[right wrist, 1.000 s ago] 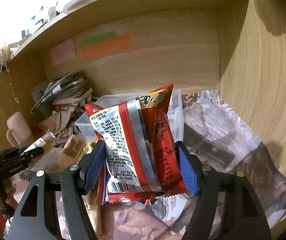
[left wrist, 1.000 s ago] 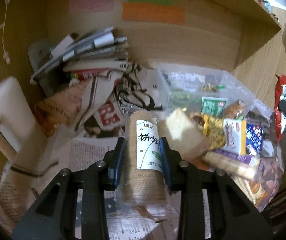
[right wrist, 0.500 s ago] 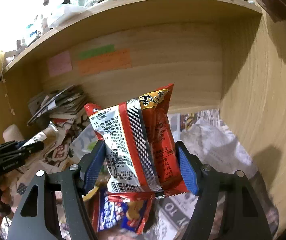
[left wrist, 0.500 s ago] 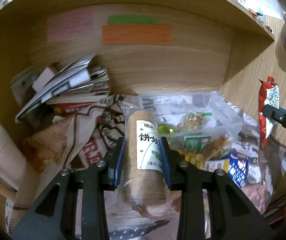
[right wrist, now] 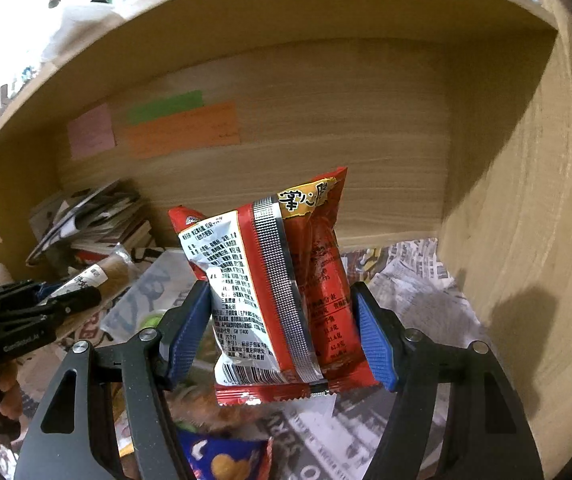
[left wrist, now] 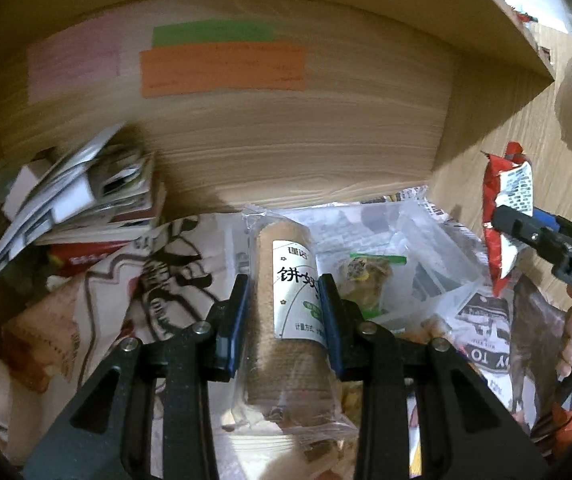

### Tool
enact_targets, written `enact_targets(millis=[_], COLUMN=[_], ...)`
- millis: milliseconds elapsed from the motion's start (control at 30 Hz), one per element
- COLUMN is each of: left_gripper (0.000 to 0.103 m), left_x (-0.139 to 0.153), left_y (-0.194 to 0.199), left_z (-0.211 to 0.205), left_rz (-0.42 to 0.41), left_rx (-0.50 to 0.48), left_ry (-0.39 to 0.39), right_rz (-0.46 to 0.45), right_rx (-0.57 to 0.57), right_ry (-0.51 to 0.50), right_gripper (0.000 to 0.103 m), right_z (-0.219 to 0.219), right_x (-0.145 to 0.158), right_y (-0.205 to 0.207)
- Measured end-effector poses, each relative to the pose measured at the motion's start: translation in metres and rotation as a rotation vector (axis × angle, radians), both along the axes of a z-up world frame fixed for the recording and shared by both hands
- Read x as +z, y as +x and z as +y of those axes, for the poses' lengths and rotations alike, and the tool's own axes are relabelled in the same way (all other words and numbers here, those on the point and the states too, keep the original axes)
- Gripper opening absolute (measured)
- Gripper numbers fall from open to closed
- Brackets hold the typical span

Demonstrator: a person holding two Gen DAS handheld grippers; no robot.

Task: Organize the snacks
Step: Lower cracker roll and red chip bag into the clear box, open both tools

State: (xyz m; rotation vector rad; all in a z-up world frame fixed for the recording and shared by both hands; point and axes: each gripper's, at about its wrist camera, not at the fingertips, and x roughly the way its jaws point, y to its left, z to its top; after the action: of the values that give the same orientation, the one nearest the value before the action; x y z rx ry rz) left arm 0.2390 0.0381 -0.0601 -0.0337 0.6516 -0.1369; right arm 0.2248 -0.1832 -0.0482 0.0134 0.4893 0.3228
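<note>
Left gripper [left wrist: 283,316]: angled downward over the clutter, its blue-padded fingers [left wrist: 235,320] clamped narrowly on the biscuit roll [left wrist: 286,320].
Biscuit roll: a tan, ridged cylinder in clear crinkly film with a white label, held upright between the pads, its top reaching beyond the fingertips.
Right gripper [right wrist: 281,328]: tilted gently down, seen at the right edge of the left view, a hand [left wrist: 570,344] wrapped round its handle.
Right fingers [right wrist: 374,344]: set about half apart and pressed on both sides of the red snack bag [right wrist: 281,300].
Red snack bag: glossy, puffed foil, with a silver crimped seam and a white printed panel, standing upright.
Beyond the left fingertips: a clear plastic bin [left wrist: 414,240] with a few packets inside.
Further out: newspaper [right wrist: 406,304] spread under everything, stacked papers [left wrist: 77,200] to the left, a wooden back panel [left wrist: 286,132] with coloured notes [left wrist: 221,68].
</note>
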Motion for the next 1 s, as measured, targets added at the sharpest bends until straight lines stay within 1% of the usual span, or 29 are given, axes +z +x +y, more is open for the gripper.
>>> enact_targets(millis=[300,467,667,767,867,1000], left_gripper=[0.033,0.033,0.034,0.034,0.034,0.036], left_x=[-0.004,-0.012,-0.021,-0.024,-0.029,-0.025], left_y=[0.044,0.066,0.076,0.082,0.086,0.083], left_z=[-0.02,-0.028,-0.033,-0.035,-0.039,-0.042], left_rz=[0.039,0.081,0.12,0.141,0.161,0.124], left_rx=[-0.032,-0.051,-0.055,-0.067,-0.073,-0.071], left_ry=[0.015,0.022,0.059,0.057,0.07,0.087], right_rz=[0.044,0.079,0.121,0.111,0.117,0.12], right_rx=[0.003,0.016,0.045,0.045,0.062,0.058], right_ry=[-0.043,-0.059,-0.086,-0.113,-0.119,-0.142], right_gripper=[0.067,0.067,0.067,0.067,0.067,0.068], right_z=[0.007,0.01,0.015,0.018,0.022,0.026], right_x=[-0.015,-0.024,-0.035,-0.036,-0.037,-0.04], right_y=[0.034,0.049,0.058,0.057,0.058,0.06])
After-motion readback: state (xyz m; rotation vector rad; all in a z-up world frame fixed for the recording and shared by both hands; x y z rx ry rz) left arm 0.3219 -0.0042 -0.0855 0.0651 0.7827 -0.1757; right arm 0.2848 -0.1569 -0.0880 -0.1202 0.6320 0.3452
